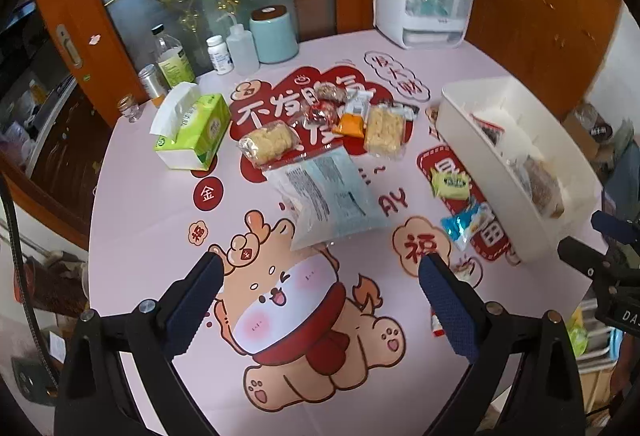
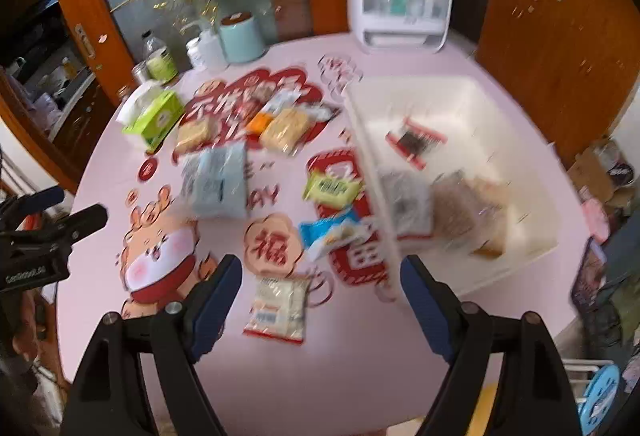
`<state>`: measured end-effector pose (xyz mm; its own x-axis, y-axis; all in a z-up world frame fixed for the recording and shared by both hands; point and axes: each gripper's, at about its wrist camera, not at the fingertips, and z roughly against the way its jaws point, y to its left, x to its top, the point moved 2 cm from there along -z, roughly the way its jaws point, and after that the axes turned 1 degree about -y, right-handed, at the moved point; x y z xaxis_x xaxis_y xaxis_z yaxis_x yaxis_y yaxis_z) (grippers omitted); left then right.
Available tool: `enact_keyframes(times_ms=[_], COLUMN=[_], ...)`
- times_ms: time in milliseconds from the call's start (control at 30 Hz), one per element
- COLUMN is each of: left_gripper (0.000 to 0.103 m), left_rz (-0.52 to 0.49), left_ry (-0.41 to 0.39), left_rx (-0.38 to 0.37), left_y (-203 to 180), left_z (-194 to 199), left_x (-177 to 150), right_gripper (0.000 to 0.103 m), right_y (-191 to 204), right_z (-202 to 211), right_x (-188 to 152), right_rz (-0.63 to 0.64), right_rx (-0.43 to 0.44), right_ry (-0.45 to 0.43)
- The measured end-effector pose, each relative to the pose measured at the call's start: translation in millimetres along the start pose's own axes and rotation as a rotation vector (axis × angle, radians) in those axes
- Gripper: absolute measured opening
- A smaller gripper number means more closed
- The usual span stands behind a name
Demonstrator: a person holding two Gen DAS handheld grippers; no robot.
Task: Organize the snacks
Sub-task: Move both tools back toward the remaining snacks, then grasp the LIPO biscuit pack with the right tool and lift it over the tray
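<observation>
Both fingers of the left gripper point(image 1: 320, 268) stand spread wide and empty above the pink table cover point(image 1: 132, 196), the dog cartoon showing between them. Just ahead lies a pale blue packet point(image 1: 332, 196), and beyond it a cluster of snacks: two noodle cakes point(image 1: 268, 144), an orange pouch point(image 1: 351, 125). A green-yellow packet point(image 1: 450, 185) and a blue-white packet point(image 1: 466, 224) lie just beside the white bin point(image 1: 496, 172), which already holds several packets.

From the right wrist view, which is blurred, the right gripper point(image 2: 322, 268) is likewise spread with nothing between its fingers. A white and red sachet point(image 2: 276, 306) lies on the cover between them, nearest of all the loose snacks; the bin point(image 2: 520, 256) is just to its right.

That sachet looks the likely next pick. It lies flat, so the fingers should come down astride its short sides and pinch low, then lift clear of the bin wall before letting go.
</observation>
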<state>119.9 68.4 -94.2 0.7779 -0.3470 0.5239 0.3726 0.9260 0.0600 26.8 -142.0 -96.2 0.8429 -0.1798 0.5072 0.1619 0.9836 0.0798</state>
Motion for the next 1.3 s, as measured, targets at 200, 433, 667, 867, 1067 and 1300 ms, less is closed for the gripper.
enact_keyframes(times_ms=[200, 433, 667, 867, 1067, 1300], left_gripper=[0.098, 0.097, 0.097, 0.097, 0.097, 0.098], left_rz=[-0.045, -0.033, -0.018, -0.01, 0.007, -0.022], left_ry=[0.043, 0.11, 0.151, 0.171, 0.178, 0.183], left_rx=[-0.022, -0.024, -0.004, 0.007, 0.009, -0.009], left_y=[-3.4, 4.0, 13.2, 18.7, 24.5, 11.9], left_z=[-21.9, -47.3, -57.3, -60.6, -61.9, -66.0], left_x=[-10.7, -16.5, -25.3, -31.7, -31.9, -28.3], right_gripper=[0.082, 0.082, 0.082, 0.074, 0.056, 0.046], right_y=[6.9, 13.9, 19.9, 35.3, 44.1, 40.2], right_z=[-32.5, -90.9, -127.1, -141.9, -155.7, -151.3], right_x=[-21.6, -46.5, -53.6, -53.7, -63.5, -65.3], right_rz=[-0.003, -0.01, -0.029, 0.026, 0.074, 0.1], right_rx=[0.069, 0.109, 0.127, 0.078, 0.054, 0.056], right_ry=[0.086, 0.206, 0.261, 0.269, 0.322, 0.294])
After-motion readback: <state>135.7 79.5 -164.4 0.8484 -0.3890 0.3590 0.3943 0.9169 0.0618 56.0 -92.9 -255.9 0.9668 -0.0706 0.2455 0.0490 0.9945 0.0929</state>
